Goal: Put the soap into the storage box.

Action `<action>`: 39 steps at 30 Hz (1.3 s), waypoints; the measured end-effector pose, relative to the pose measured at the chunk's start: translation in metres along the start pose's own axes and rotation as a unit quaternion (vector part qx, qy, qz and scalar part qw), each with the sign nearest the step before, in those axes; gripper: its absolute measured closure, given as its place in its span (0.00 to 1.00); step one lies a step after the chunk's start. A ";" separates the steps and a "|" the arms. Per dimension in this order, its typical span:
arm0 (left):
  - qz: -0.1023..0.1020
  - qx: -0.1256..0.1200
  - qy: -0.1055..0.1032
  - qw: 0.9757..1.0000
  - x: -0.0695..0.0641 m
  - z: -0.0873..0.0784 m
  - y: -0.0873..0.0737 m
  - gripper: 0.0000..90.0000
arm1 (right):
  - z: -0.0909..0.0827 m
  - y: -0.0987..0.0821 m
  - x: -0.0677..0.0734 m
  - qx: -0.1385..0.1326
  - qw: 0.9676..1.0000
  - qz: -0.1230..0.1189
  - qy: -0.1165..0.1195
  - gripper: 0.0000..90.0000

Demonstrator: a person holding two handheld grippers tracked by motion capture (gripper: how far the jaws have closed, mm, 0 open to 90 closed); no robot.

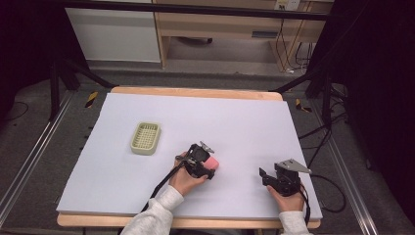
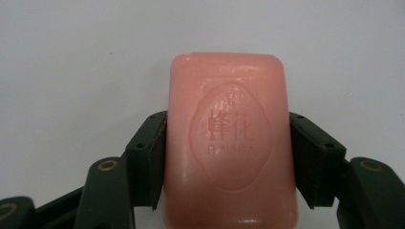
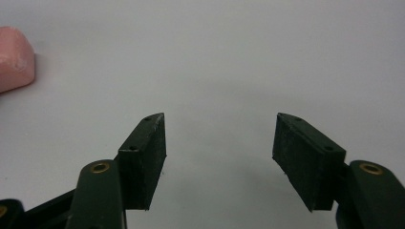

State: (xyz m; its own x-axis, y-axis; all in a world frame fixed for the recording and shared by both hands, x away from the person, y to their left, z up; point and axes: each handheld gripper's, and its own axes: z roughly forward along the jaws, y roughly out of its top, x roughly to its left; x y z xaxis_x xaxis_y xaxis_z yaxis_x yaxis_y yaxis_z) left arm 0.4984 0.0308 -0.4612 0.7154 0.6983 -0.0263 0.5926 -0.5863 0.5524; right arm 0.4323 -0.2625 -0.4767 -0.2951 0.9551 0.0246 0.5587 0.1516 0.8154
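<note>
A pink bar of soap (image 2: 229,138) with an oval stamp on its top lies on the white table sheet, and my left gripper (image 2: 228,143) is shut on its two long sides. From above, the soap (image 1: 212,163) pokes out past the left gripper (image 1: 205,164) near the table's middle front. My right gripper (image 1: 264,175) rests low at the front right, jaws spread wide with nothing between them (image 3: 219,138). The soap's corner (image 3: 14,57) shows at the far left of the right gripper view.
A pale green slatted soap dish (image 1: 146,137) sits on the sheet to the left of the left gripper, a hand's width away. The white sheet (image 1: 230,117) covers a wooden table; cables trail off the front and right edges.
</note>
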 end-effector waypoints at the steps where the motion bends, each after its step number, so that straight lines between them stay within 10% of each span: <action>1: -0.001 -0.001 -0.001 1.000 0.000 -0.001 0.000 0.41 | 0.000 0.000 0.000 0.000 1.000 0.000 0.000 0.40; 39: -0.042 -0.062 0.018 0.997 0.047 -0.075 -0.028 0.41 | 0.000 0.000 0.000 -0.005 1.000 0.000 -0.001 0.40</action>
State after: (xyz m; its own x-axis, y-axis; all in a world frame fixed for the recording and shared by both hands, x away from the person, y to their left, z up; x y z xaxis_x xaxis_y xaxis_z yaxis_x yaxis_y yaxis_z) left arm 0.4880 0.1108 -0.4152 0.6501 0.7583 -0.0486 0.5978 -0.4709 0.6487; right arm 0.4318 -0.2622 -0.4765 -0.2938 0.9555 0.0248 0.5519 0.1484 0.8206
